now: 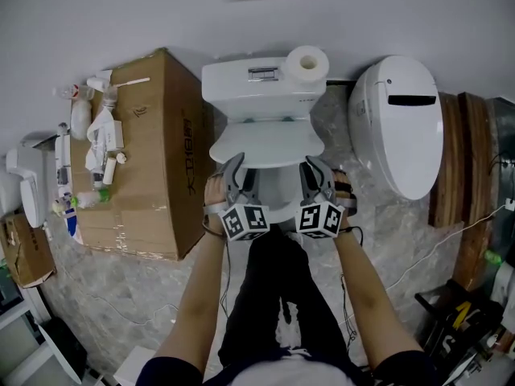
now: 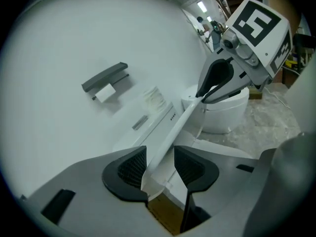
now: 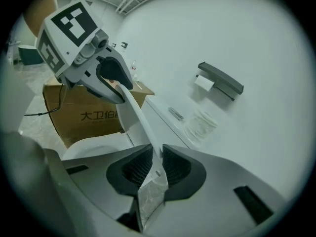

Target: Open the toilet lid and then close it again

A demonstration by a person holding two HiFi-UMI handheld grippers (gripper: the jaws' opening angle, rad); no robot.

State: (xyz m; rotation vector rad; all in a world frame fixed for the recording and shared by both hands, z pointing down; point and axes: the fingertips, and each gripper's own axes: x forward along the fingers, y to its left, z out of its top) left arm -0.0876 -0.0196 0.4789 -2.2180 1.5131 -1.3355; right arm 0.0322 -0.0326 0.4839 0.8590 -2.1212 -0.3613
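Head view: the toilet lid (image 1: 269, 145) stands half raised over the bowl. The left gripper (image 1: 234, 174) and right gripper (image 1: 315, 174) meet its front edge near the two corners.

Left gripper view: the jaws stand apart, with the edge loose between them.

Right gripper view: the jaws pinch the edge.

The risk, as I judge it: carried at one corner only, the lid could twist free and slam down.

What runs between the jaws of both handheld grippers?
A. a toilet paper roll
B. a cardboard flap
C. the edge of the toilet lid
C: each gripper view shows the edge of the white toilet lid passing between the jaws of the left gripper and the right gripper.
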